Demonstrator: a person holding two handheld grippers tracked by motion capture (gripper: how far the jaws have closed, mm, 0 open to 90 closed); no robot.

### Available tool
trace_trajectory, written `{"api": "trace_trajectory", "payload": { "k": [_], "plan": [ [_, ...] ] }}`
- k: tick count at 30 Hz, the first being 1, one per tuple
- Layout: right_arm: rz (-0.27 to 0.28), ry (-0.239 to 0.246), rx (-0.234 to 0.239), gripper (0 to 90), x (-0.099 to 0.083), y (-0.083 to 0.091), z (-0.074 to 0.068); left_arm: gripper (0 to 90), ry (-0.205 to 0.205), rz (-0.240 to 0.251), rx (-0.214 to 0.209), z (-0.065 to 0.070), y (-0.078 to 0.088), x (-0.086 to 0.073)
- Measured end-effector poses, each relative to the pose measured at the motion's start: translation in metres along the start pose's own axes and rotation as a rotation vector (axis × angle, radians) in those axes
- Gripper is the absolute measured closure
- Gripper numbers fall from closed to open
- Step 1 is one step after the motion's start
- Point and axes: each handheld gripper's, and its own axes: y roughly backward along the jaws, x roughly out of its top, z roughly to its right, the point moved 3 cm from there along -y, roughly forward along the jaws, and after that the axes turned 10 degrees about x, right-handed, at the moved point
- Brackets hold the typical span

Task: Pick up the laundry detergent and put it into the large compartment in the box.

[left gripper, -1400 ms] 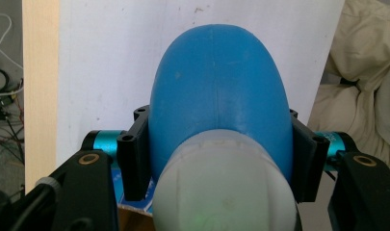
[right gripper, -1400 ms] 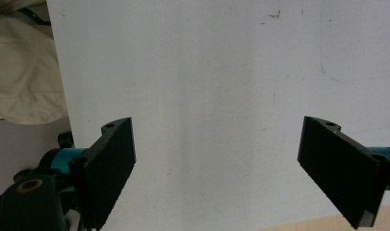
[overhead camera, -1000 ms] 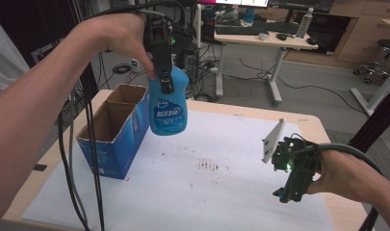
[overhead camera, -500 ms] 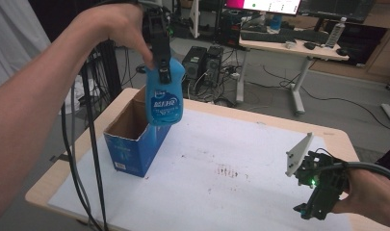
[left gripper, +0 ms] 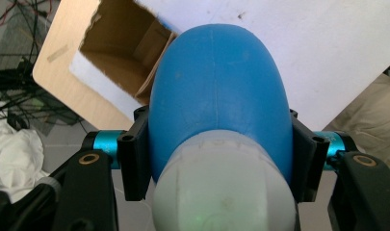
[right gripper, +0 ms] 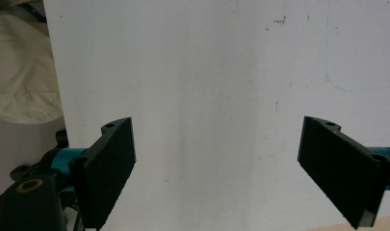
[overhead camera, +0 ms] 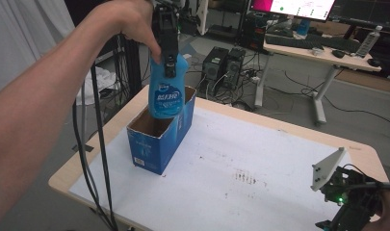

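- Jaws of the left gripper (overhead camera: 169,72) are clamped on either side of the blue bottle (overhead camera: 166,94), just below its pale cap; in the left gripper view the black pads (left gripper: 134,156) press the bottle's shoulders from both sides.
- The bottle hangs upright in the air, its base just above the open top of the blue cardboard box (overhead camera: 160,137), which sits near the table's left edge.
- Seen along the left gripper, the bottle's body (left gripper: 216,91) covers part of the box's brown interior (left gripper: 120,53).
- A hand (overhead camera: 123,19) grips the left gripper from above, the forearm reaching in from the near left.
- The bottle's label carries white writing, too small to read; the box has a small white label on its near end.
- The right gripper (overhead camera: 349,204) rests low at the near right corner, its jaws wide apart over the white table cover (right gripper: 207,72) with nothing between them.
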Motion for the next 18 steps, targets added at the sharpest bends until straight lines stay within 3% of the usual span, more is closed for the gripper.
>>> {"api": "trace_trajectory", "payload": {
  "k": [4,10,13,18],
  "plan": [
    [-0.003,0.002,0.001,12.3,0.002,-0.001,0.000,38.3,0.041,-0.018,-0.001,-0.006,-0.006,-0.007],
    [-0.004,0.009,0.002,12.3,0.003,-0.003,0.001,38.3,0.067,-0.026,-0.017,-0.011,-0.019,-0.014],
    [-0.006,0.009,0.004,12.3,0.003,-0.003,0.001,38.3,0.070,-0.031,-0.015,-0.012,-0.028,-0.016],
    [-0.005,0.008,0.005,12.3,0.002,-0.004,0.001,38.3,0.040,-0.039,-0.014,-0.012,-0.044,-0.018]
  ]
}}
